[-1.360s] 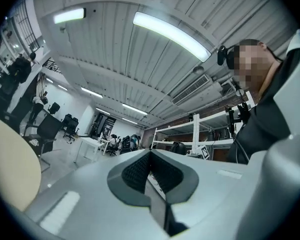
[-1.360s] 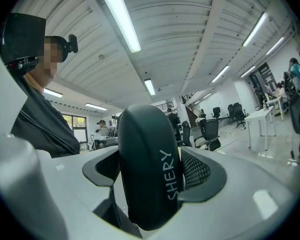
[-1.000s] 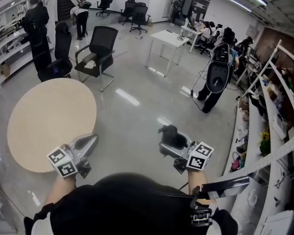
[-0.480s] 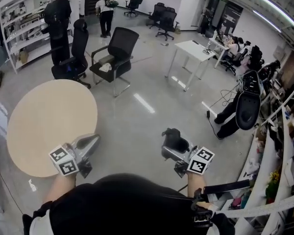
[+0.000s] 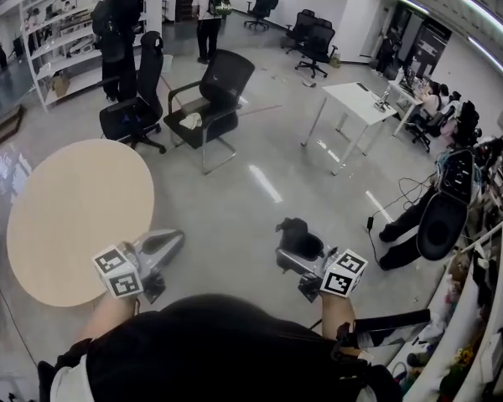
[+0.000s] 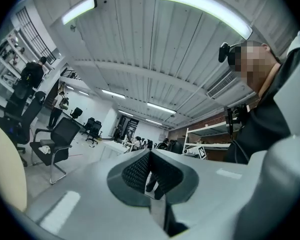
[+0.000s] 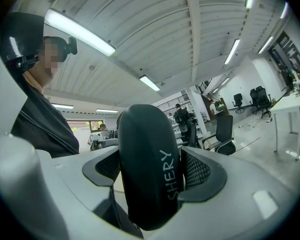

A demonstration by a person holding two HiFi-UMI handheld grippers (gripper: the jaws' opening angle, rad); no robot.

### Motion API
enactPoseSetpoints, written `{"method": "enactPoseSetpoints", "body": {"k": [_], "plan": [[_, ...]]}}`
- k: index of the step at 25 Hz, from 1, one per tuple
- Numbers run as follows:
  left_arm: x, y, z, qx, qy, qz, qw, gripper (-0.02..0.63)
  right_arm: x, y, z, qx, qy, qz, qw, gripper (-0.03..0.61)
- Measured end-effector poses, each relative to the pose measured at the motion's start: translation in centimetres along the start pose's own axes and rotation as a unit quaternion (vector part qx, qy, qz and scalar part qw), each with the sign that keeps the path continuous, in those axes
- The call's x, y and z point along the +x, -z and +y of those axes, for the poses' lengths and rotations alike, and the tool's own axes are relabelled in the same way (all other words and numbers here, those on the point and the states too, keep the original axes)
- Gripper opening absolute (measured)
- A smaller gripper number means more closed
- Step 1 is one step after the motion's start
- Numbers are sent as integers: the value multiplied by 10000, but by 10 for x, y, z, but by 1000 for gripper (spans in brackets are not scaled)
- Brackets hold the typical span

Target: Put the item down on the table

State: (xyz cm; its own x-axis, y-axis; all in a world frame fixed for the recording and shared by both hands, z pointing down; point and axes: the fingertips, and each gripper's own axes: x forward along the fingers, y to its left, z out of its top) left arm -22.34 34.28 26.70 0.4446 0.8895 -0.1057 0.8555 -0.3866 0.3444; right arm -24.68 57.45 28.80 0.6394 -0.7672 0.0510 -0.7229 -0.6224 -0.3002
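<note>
My right gripper (image 5: 290, 239) is shut on a black, rounded oblong item (image 5: 295, 233), held over the grey floor in front of the person. In the right gripper view the item (image 7: 149, 169) stands upright between the two dark ribbed pads (image 7: 197, 171) and bears pale lettering. The left gripper (image 5: 173, 239) is shut with nothing in it, its pads (image 6: 135, 171) meeting at the tips. It hovers just off the near right edge of the round beige table (image 5: 67, 216). The table lies to the left of both grippers, apart from the item.
Two black office chairs (image 5: 214, 99) stand beyond the table. A white desk (image 5: 356, 103) is at the back right. Shelving (image 5: 59, 53) lines the left wall, with people (image 5: 117, 23) standing by it. Another chair (image 5: 443, 224) and cables sit at the right.
The head view has swung: the chairs, desk and shelves have shifted down and right in the picture. Both grippers keep their places, and the black item stays in the right one.
</note>
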Motion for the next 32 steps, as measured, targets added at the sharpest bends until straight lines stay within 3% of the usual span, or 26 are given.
{"method": "enactPoseSetpoints", "body": {"k": [8, 15, 21, 24, 28, 32], "plan": [[31, -6, 107, -227, -267, -216, 9992, -4, 80, -15, -81, 4, -152, 301, 9994, 374], [47, -55, 257, -256, -293, -415, 9984, -5, 227, -59, -147, -257, -390, 377, 9982, 374], [58, -107, 352, -281, -402, -501, 9975, -4, 342, -106, -189, -467, -733, 469, 9951, 374], [54, -109, 389, -453, -704, -558, 9949, -4, 384, -109, -208, -453, -992, 672, 9918, 374], [55, -84, 433, -558, -1196, -602, 9894, -5, 426, -94, -257, -286, -1322, 724, 9882, 374], [67, -82, 466, -477, -1887, -735, 9781, -5, 474, -98, -305, -225, -1990, 801, 9765, 374]]}}
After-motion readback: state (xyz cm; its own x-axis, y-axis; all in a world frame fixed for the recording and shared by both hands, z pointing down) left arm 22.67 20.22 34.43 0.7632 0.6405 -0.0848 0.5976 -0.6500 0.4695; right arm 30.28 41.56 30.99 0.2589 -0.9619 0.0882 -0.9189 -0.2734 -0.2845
